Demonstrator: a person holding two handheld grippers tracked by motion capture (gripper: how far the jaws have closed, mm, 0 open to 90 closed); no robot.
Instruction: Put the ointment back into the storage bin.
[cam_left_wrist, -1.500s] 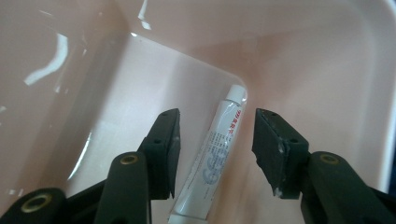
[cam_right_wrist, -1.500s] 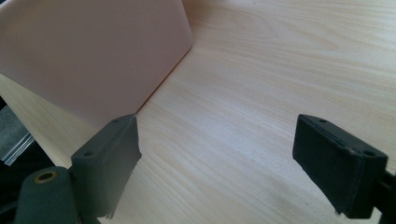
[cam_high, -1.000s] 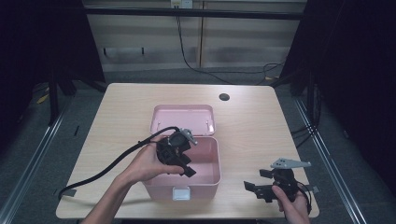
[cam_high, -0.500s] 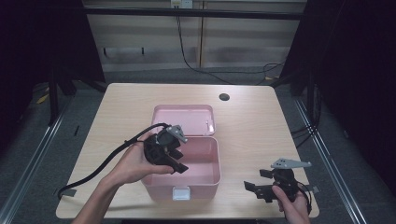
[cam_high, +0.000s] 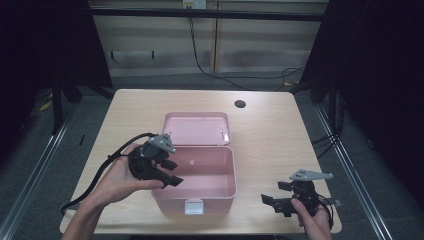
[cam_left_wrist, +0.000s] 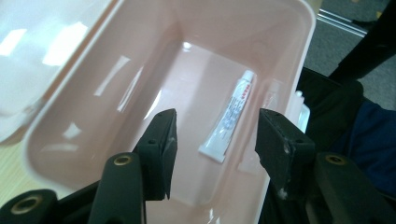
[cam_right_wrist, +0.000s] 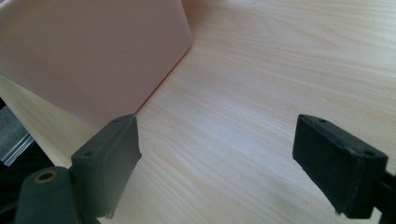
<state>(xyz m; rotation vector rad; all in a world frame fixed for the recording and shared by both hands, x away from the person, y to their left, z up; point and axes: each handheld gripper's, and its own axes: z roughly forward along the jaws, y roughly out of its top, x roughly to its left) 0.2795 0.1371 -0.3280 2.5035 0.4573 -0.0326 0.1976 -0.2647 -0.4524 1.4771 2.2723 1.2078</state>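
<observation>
Drawn back to the box's (cam_high: 200, 172) left rim, the left claw (cam_high: 167, 172) hangs released, jaws just widening, above the tube (cam_left_wrist: 229, 116) on the box floor, where a careless return could knock the wall.

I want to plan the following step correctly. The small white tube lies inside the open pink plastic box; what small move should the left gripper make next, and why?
Probably draw the left gripper clear of the pink plastic box. Its jaws have just been opening, they stand apart with nothing between them, and the small white tube lies free on the box floor below them, so the placing looks done. The hinged pink lid leans open behind, ready to be shut afterwards.
</observation>
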